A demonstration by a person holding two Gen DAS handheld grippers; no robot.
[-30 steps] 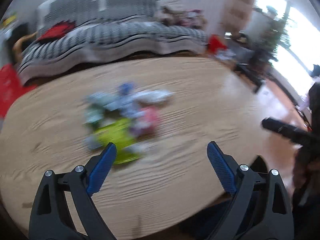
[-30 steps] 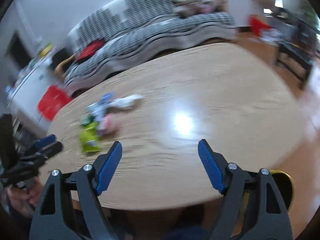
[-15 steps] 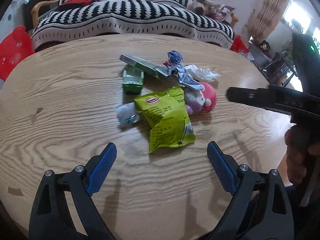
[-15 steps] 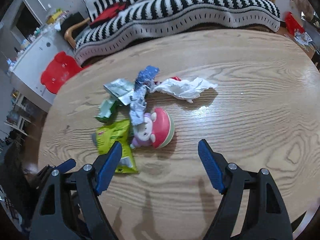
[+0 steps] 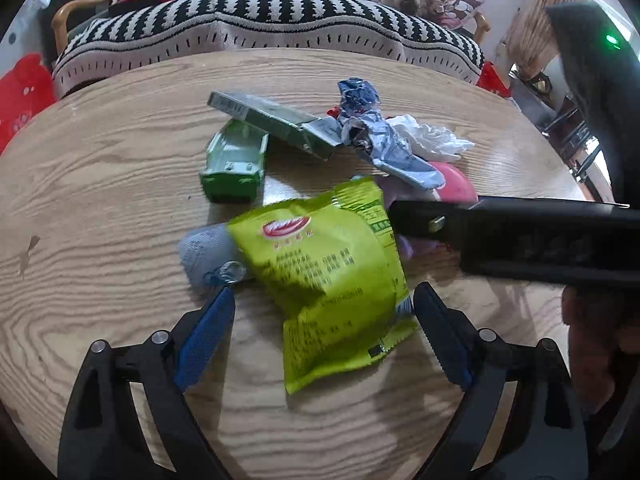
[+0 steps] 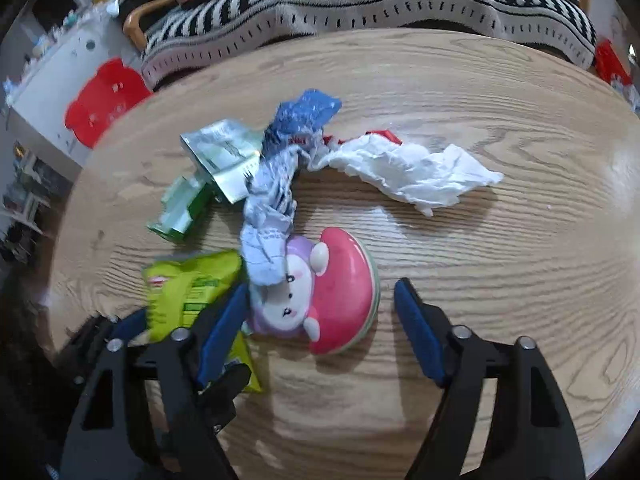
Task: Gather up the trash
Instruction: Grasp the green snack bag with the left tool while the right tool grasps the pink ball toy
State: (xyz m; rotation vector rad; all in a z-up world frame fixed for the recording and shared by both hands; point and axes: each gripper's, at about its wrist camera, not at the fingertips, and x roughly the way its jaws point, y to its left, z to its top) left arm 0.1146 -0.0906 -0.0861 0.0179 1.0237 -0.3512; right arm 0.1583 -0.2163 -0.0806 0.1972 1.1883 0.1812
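A pile of litter lies on the round wooden table point(image 5: 100, 200). A lime-green snack bag point(image 5: 324, 280) lies between the open jaws of my left gripper point(image 5: 324, 320), which holds nothing. Behind it are a green carton point(image 5: 236, 160), a flat green box point(image 5: 276, 124), a blue-silver wrapper point(image 5: 376, 136) and a white tissue point(image 5: 432, 136). My right gripper point(image 6: 320, 316) is open around a pink and purple toy point(image 6: 320, 296), touching nothing. The snack bag point(image 6: 188, 288), wrapper point(image 6: 276, 184) and tissue point(image 6: 412, 172) also show in the right wrist view.
A crumpled grey scrap point(image 5: 204, 248) lies left of the snack bag. A black-and-white striped sofa point(image 5: 260, 16) stands behind the table. A red plastic stool point(image 6: 100, 100) stands at the left. The right gripper's body point(image 5: 520, 236) crosses the left wrist view.
Both grippers have moved forward and down toward the pile. The snack bag now lies between the left jaws and the toy between the right jaws. Both jaws stay open.
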